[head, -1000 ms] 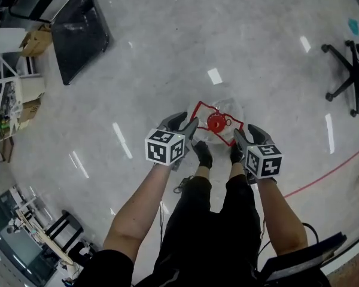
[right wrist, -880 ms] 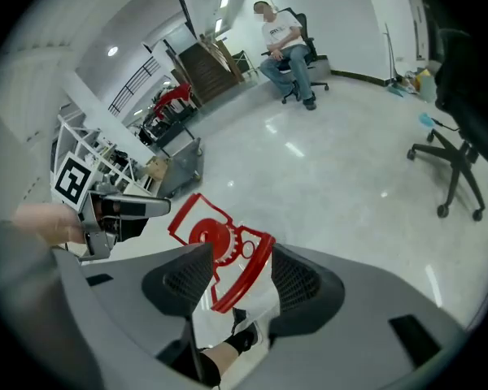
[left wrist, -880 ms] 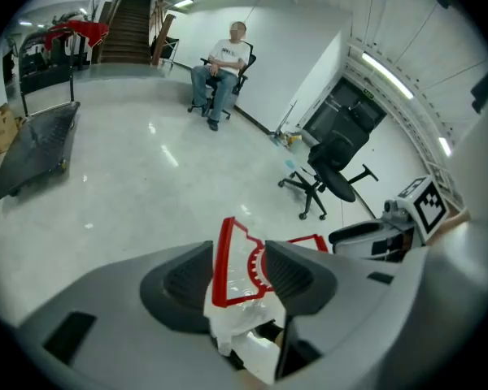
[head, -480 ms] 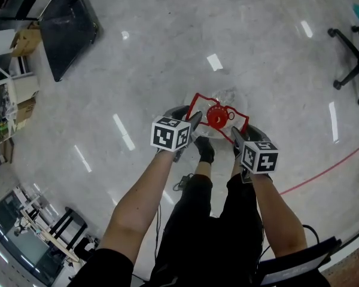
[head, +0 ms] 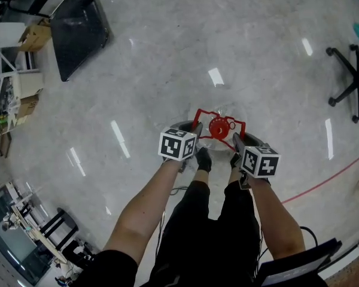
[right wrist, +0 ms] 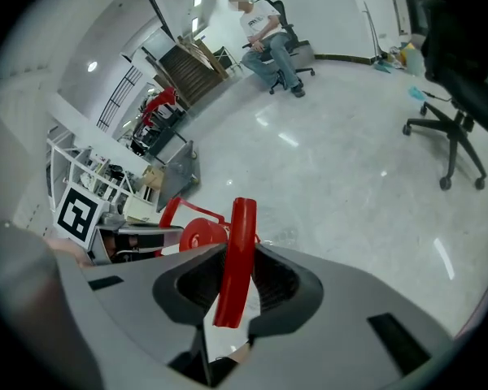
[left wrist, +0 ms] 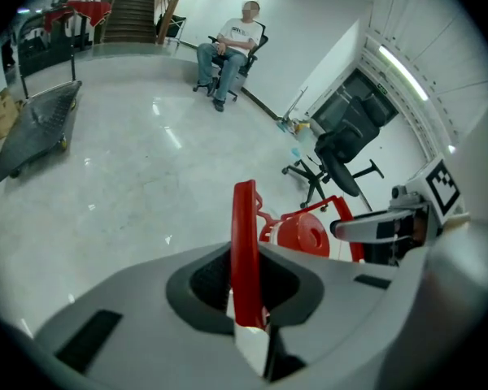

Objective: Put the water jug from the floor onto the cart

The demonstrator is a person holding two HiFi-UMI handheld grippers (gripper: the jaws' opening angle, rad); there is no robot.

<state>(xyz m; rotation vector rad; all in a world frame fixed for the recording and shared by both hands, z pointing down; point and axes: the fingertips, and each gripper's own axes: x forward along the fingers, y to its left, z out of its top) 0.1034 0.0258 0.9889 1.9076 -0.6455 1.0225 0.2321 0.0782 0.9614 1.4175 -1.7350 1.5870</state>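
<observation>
Because the jug (head: 222,109) has to end up on the cart (head: 78,31), the start and the goal sit well apart: in the head view the cart lies far off at ten o'clock from the jug, flat on the floor near the shelves. The jug itself stands upright on the floor just in front of the person's feet, so both arms reach steeply down to it.

At the jug's nine o'clock side, the left gripper (left wrist: 246,270) has just been closing and now clamps one upright bar of the red handle (left wrist: 244,214); the bar sits deep in the notch between the pads, pinched at its lower end. That low, centred hold probably keeps the bar from twisting once weight comes on.

Between the two grippers the red cap (head: 218,126) faces up, which marks the jug as sealed and safe to lift by its frame.

At the three o'clock side, the right gripper (right wrist: 232,279) has also just been closing, with the opposite bar between its jaws. They stand about half closed, a gap shows beside the slightly tilted bar, and the pads do not seem to press it yet. Taking both sides should share the load and stop the jug swinging.

Far off at two o'clock an office chair (head: 350,82) stands out of the way.
</observation>
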